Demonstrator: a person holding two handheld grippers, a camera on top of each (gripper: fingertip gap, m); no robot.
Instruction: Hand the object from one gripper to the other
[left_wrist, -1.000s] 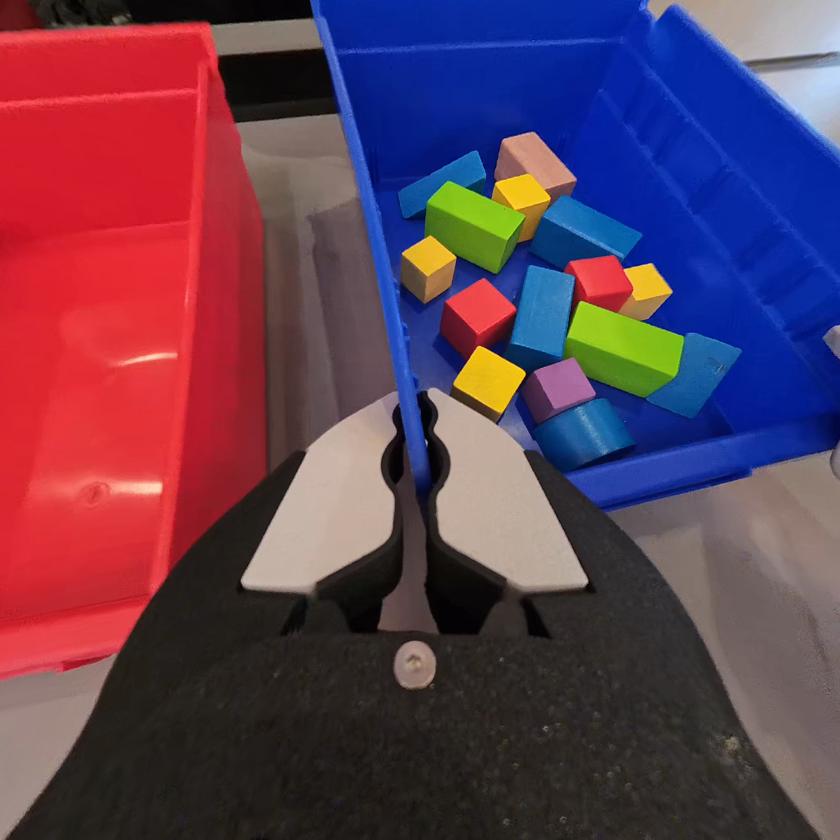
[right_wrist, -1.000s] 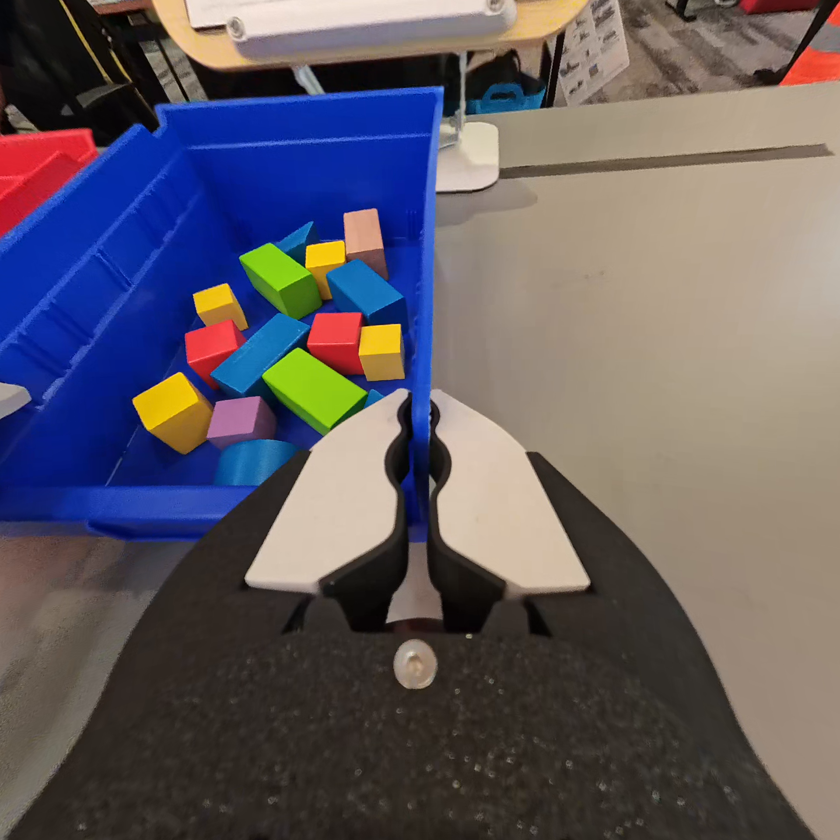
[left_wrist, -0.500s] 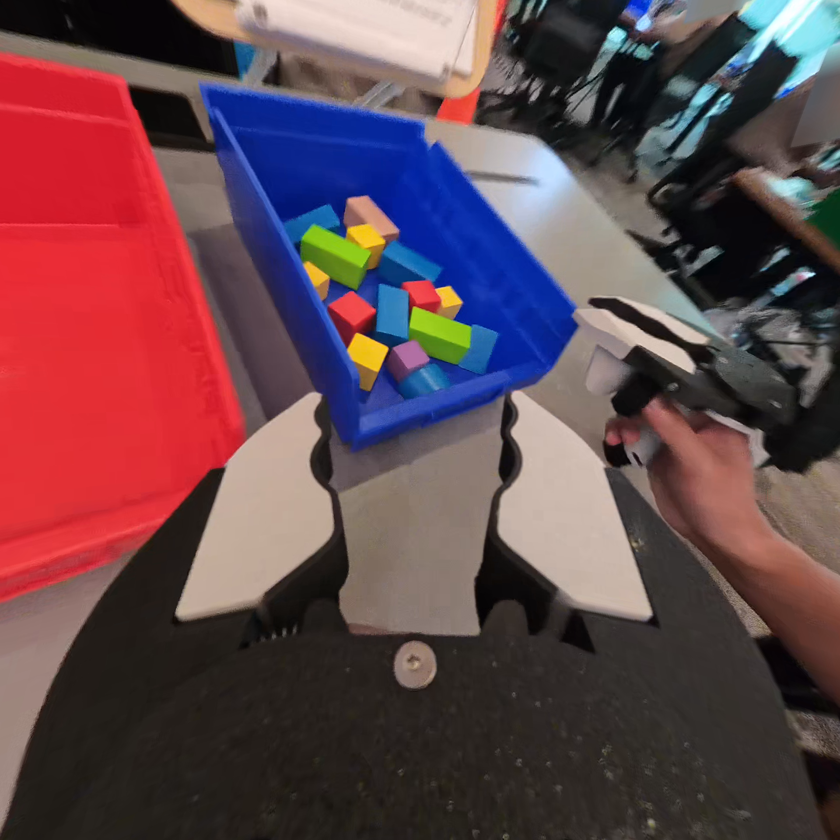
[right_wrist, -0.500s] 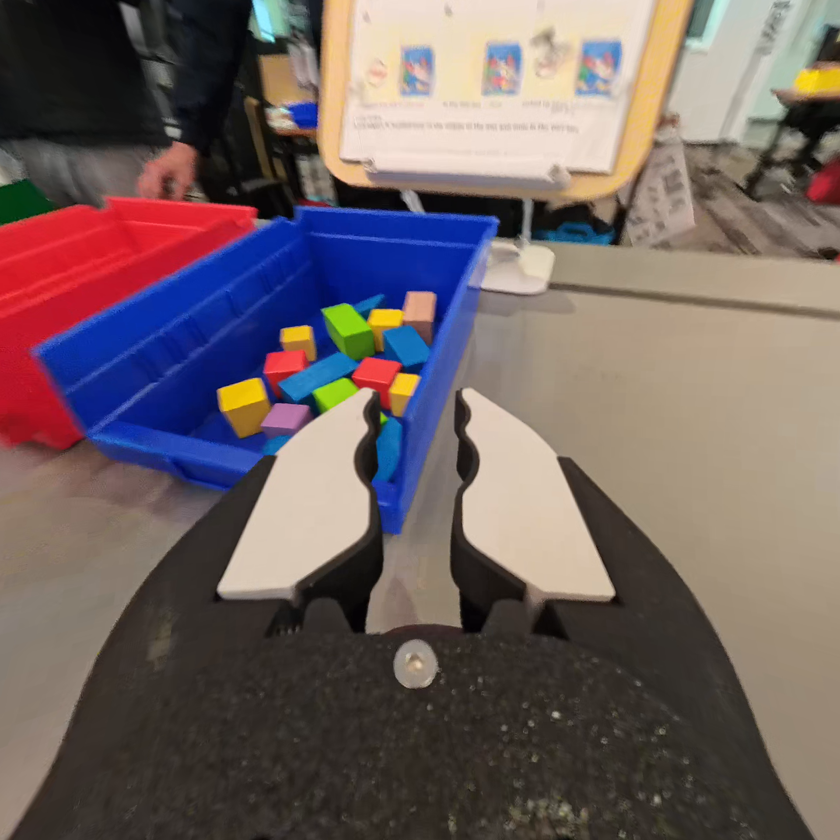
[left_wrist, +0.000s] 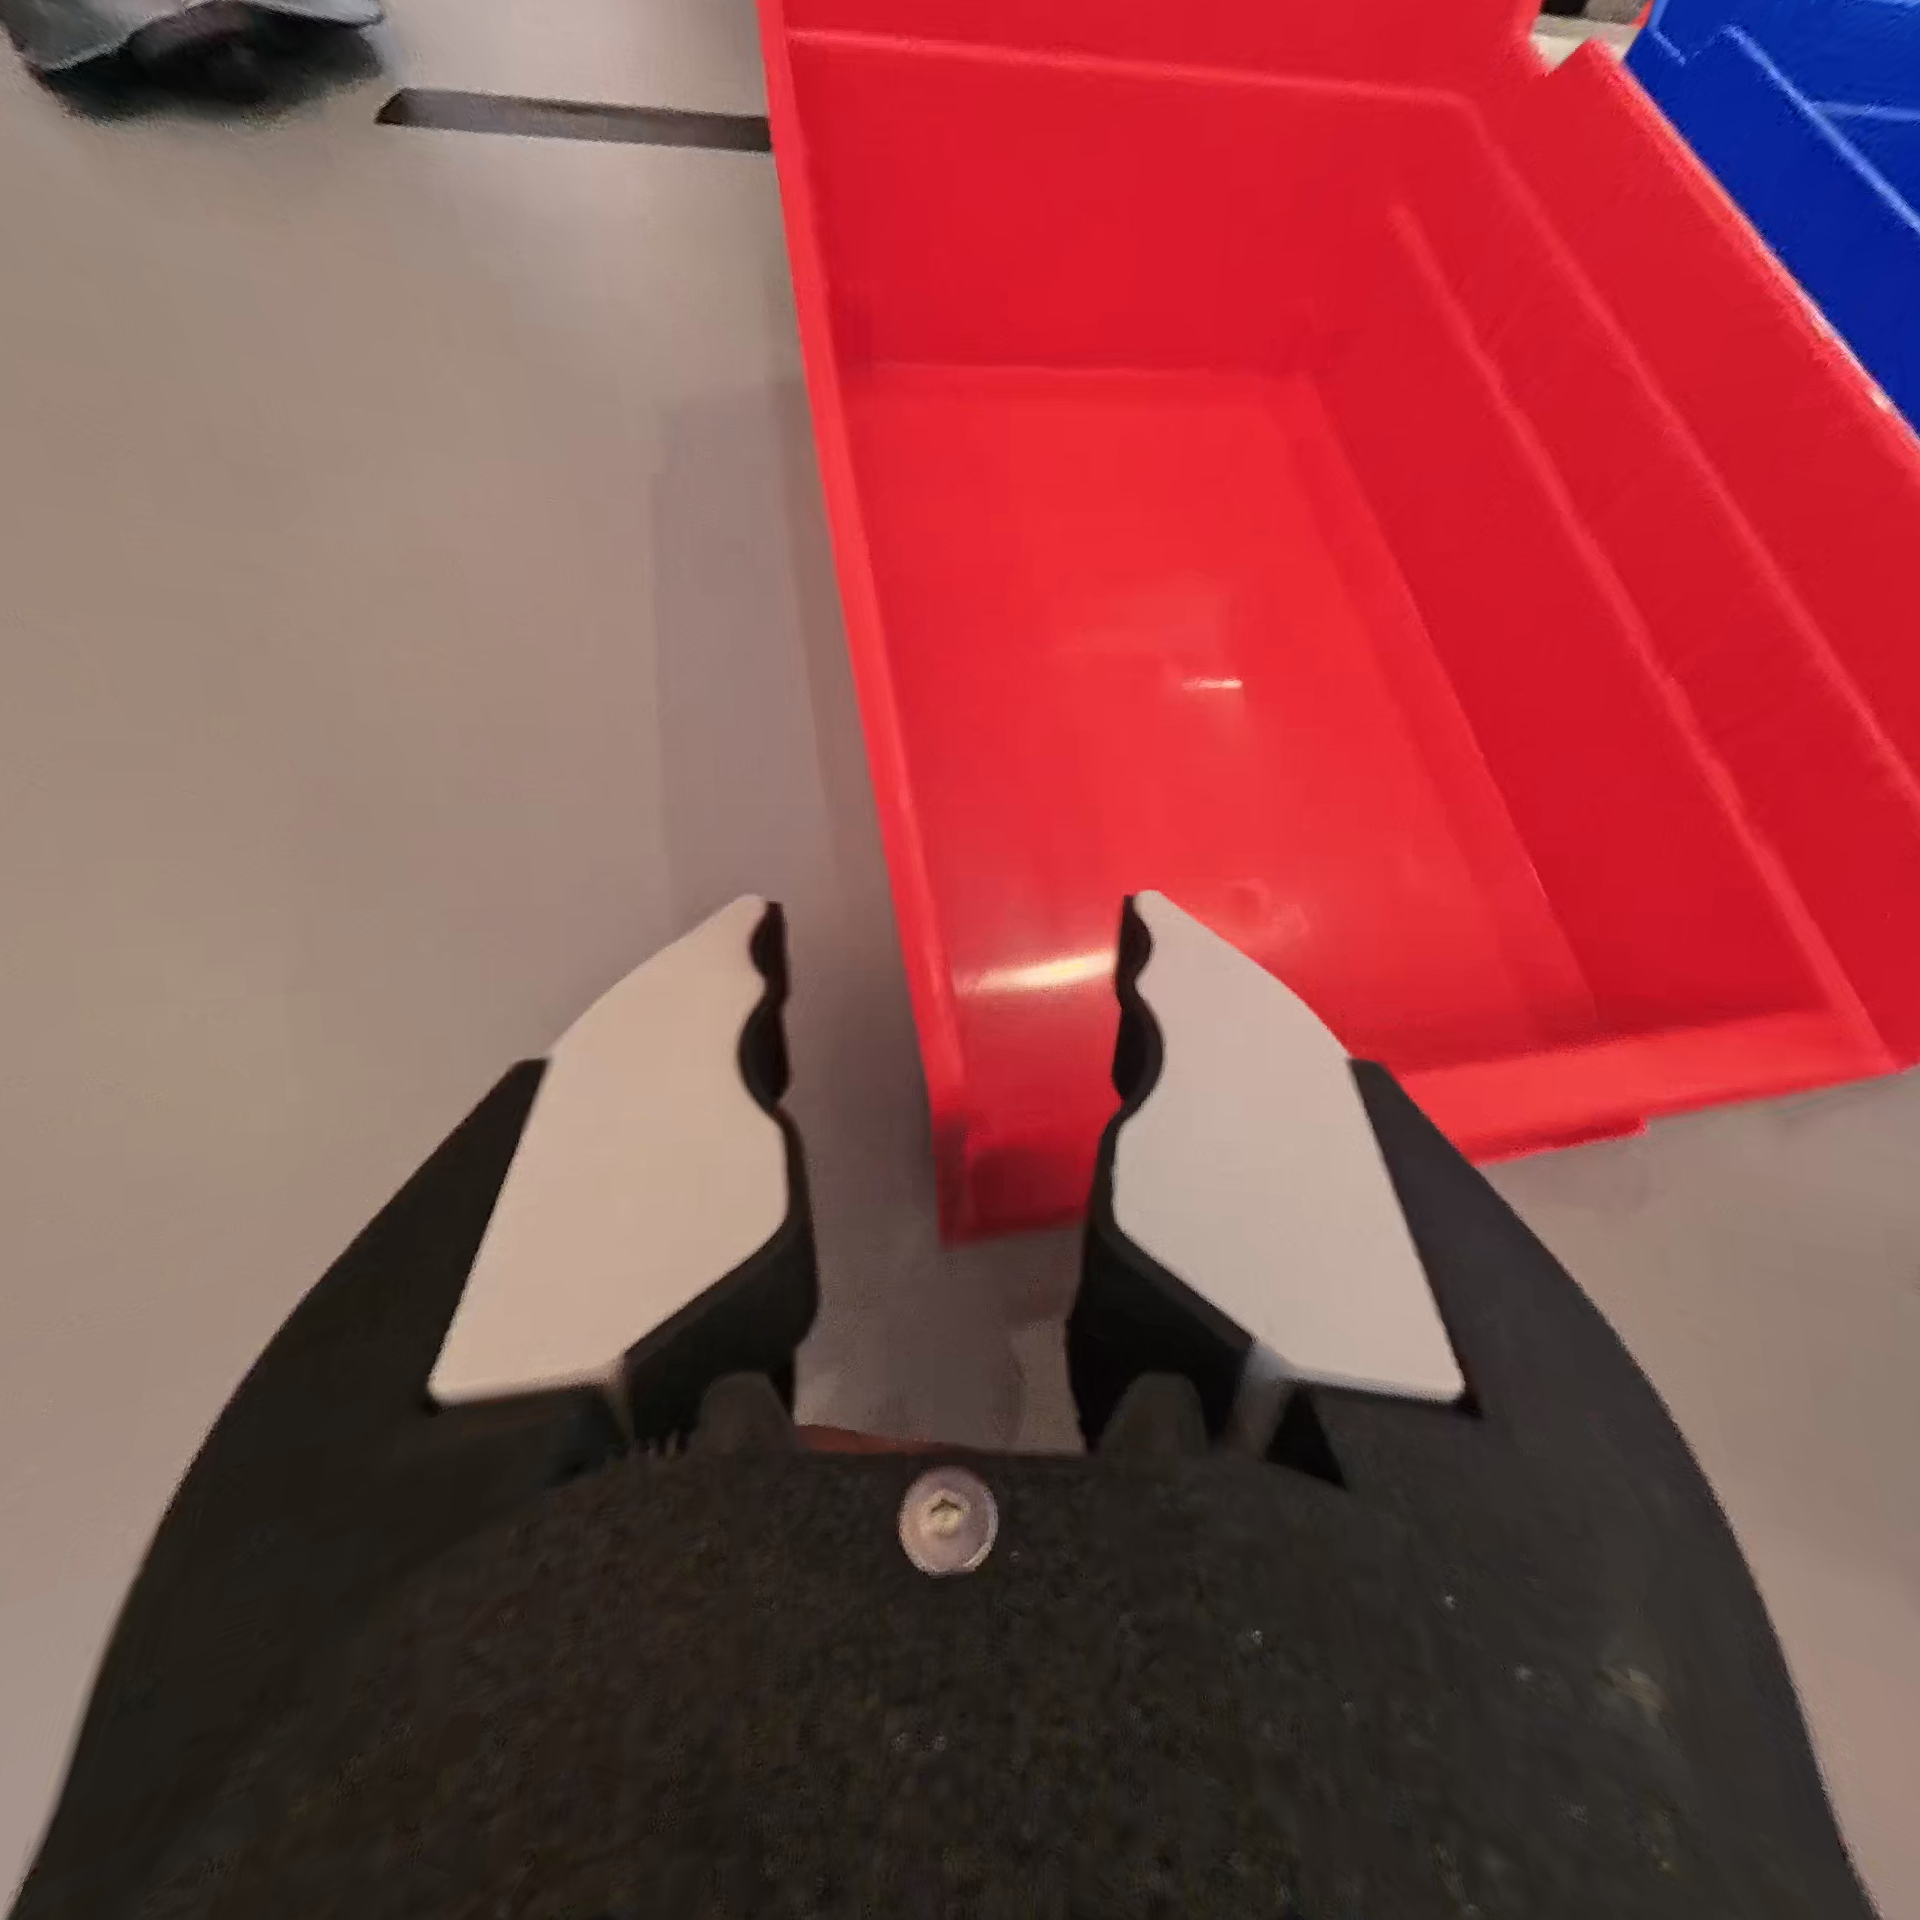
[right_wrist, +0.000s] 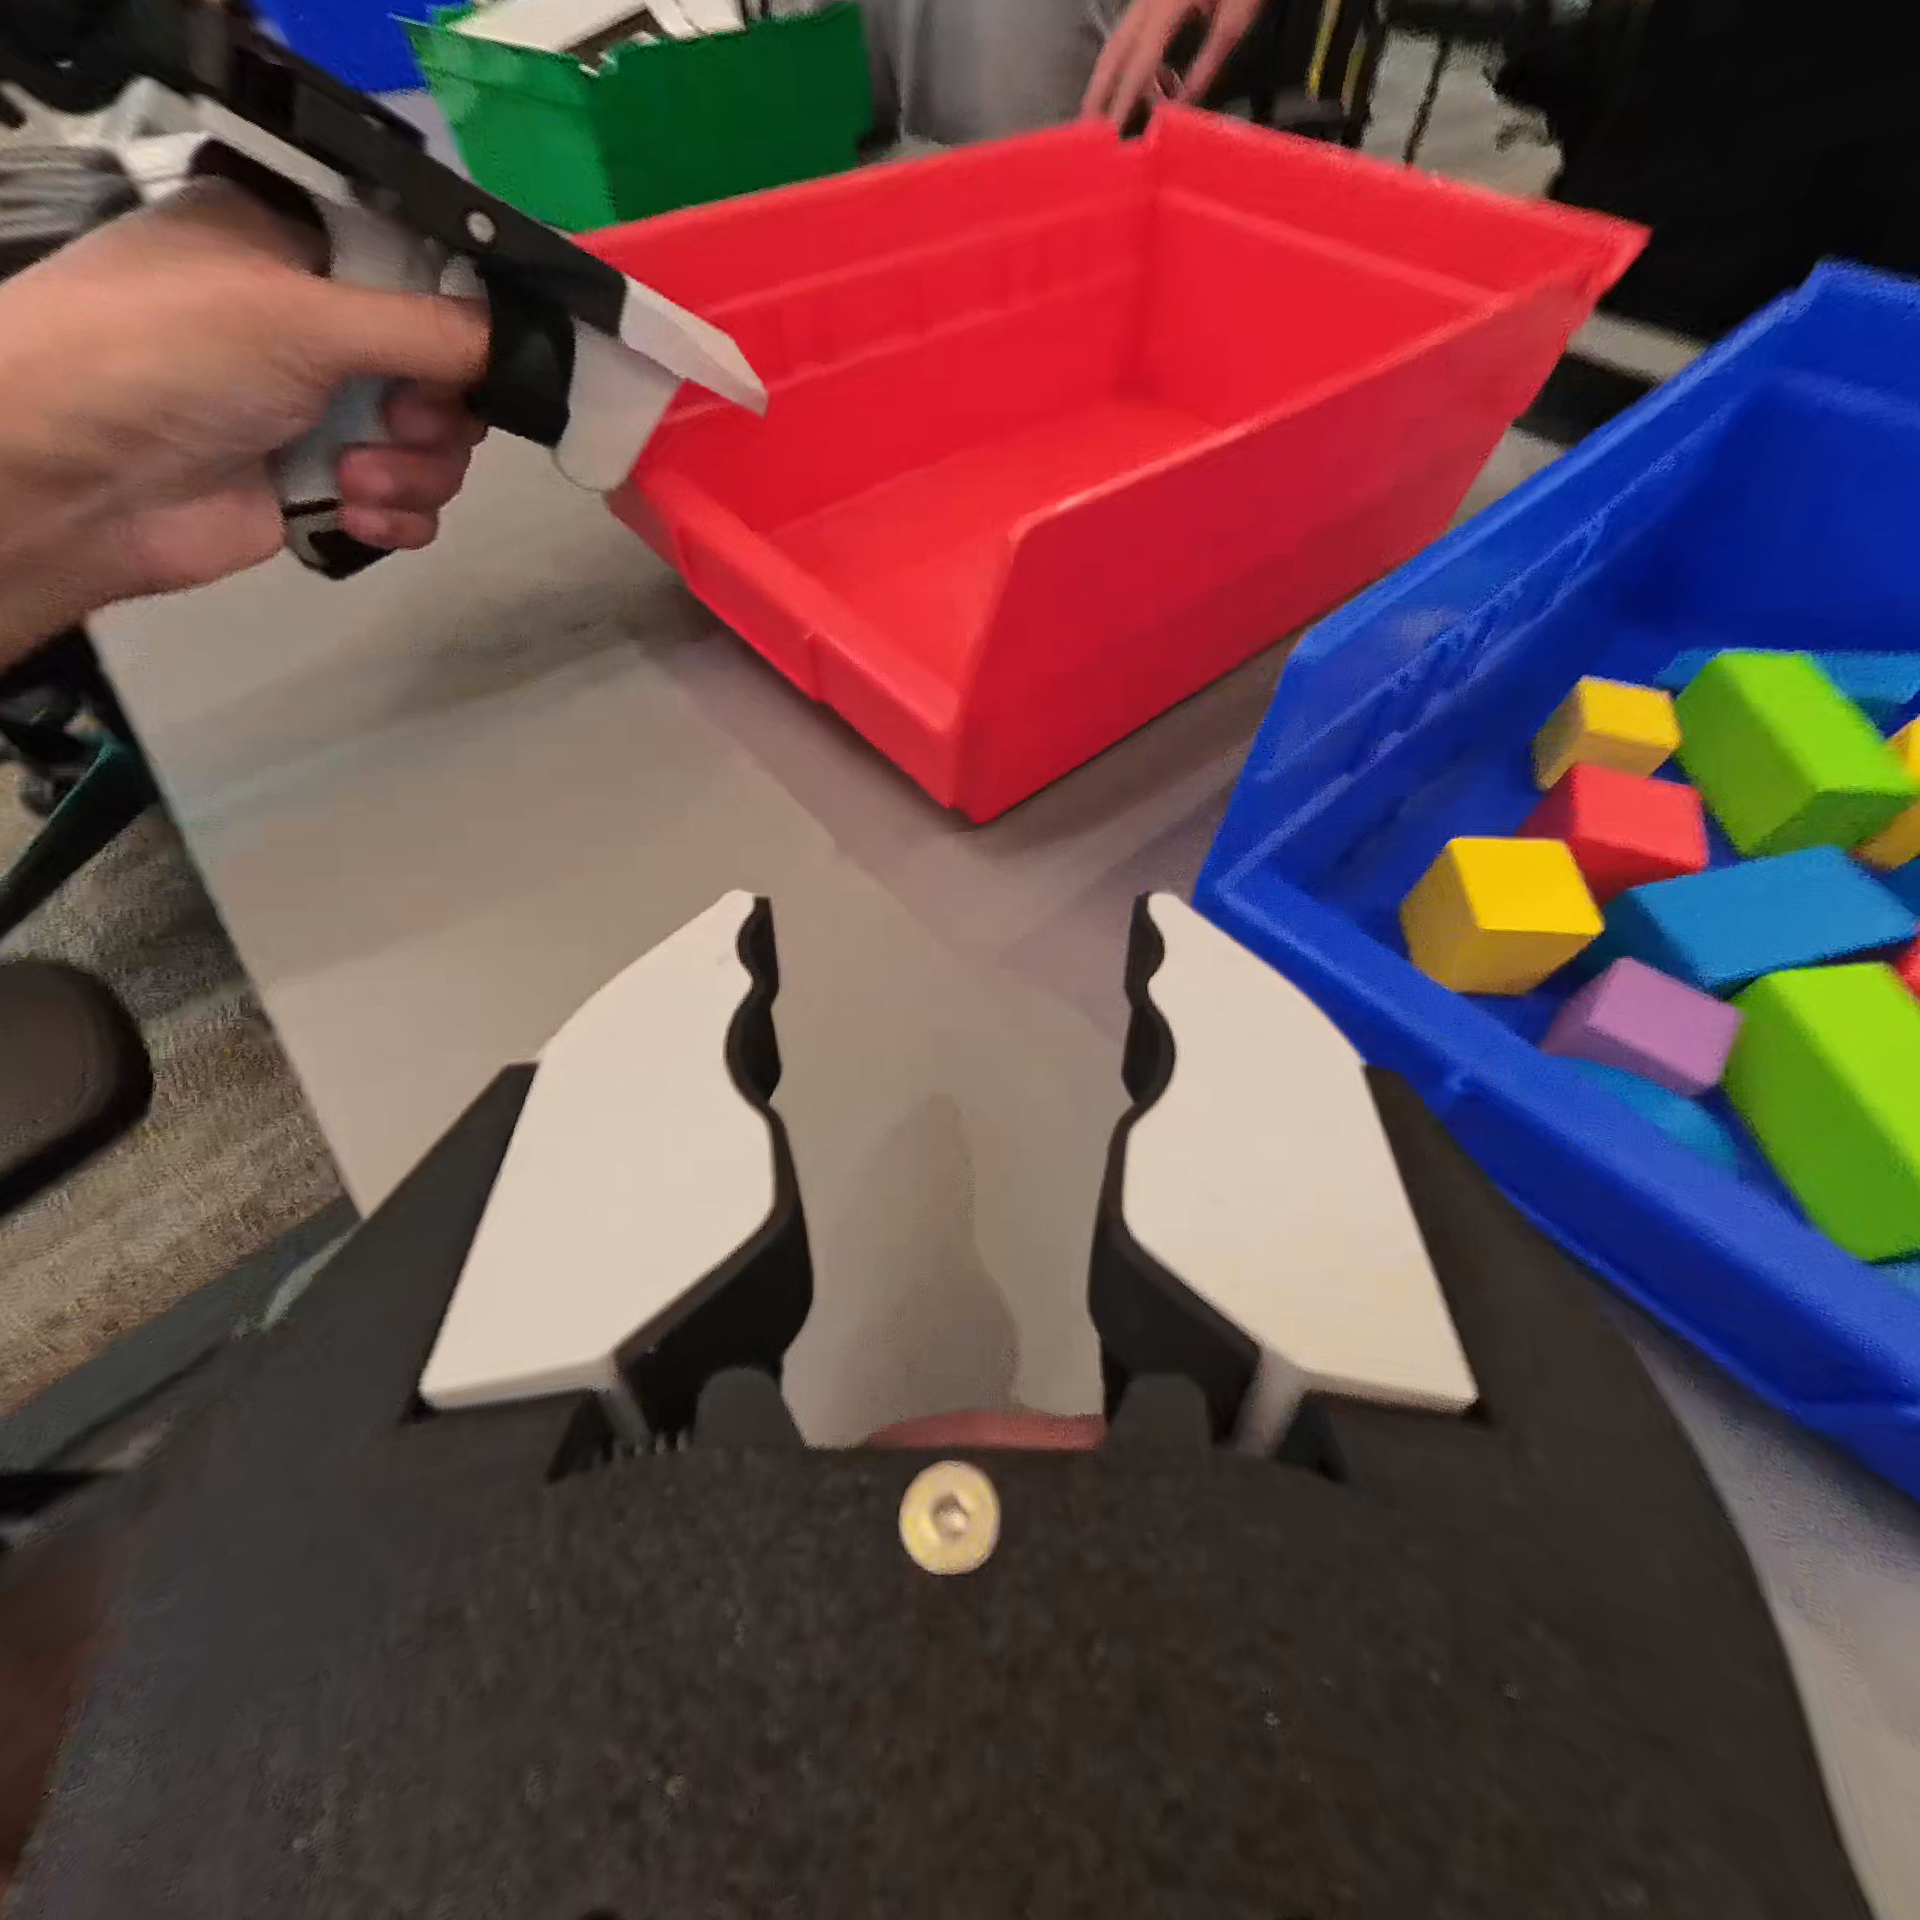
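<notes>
Two grippers are showing, both with jaws spread wide and nothing between them. The left gripper (left_wrist: 948, 914) is hanging over the grey table (left_wrist: 395, 582), its fingers straddling the near left corner of the red bin (left_wrist: 1195, 644), which is lying at 1 o'clock in the left wrist view with no contents showing. The right gripper (right_wrist: 951, 909) is hovering over bare tabletop, with the red bin at 12 o'clock and the blue bin (right_wrist: 1371, 727) at 3 o'clock.

Three bins are in sight: one red, one blue, and a green one (right_wrist: 665, 114) at 11 o'clock beyond the table. The blocks (right_wrist: 1714, 914) are sitting in the blue bin; of those showing, I am counting two yellow cubes, two green bars, one red cube, one purple block and several blue pieces, with more cut off at the edge. A hand (right_wrist: 177, 416) is gripping the left gripper at 10 o'clock. Carpet (right_wrist: 156, 1174) is covering the floor at 9 o'clock.
</notes>
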